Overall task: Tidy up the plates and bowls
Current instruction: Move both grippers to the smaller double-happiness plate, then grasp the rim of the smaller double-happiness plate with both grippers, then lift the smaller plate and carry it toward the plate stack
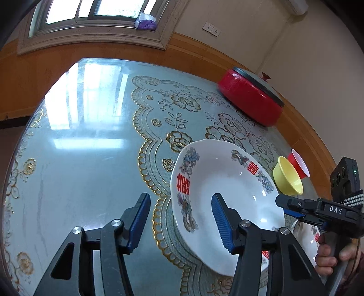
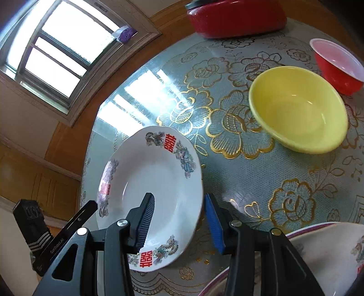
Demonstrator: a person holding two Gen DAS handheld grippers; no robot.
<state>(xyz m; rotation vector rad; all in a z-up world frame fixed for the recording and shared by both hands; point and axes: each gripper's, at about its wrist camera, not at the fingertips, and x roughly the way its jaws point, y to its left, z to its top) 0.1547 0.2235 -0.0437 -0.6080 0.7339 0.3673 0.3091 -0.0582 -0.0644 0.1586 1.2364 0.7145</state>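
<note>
A white plate (image 1: 227, 205) (image 2: 157, 191) with red characters and floral rim is held tilted above the table. My right gripper (image 2: 179, 224) straddles its rim, one finger inside and one outside; it also shows in the left wrist view (image 1: 293, 208) at the plate's right edge. My left gripper (image 1: 179, 224) is open, its right finger in front of the plate, not gripping it. A yellow bowl (image 2: 298, 109) (image 1: 287, 176) and a red bowl (image 2: 336, 66) (image 1: 299, 162) stand on the table. Another white plate (image 2: 318, 255) (image 1: 306, 239) lies below the right gripper.
A red lidded pot (image 1: 250, 100) (image 2: 236, 18) stands at the table's far edge by the wall. The round glass-topped table (image 1: 91, 159) (image 2: 261, 182) has a blue and gold floral cloth. A purple tissue pack (image 1: 145, 21) sits on the windowsill.
</note>
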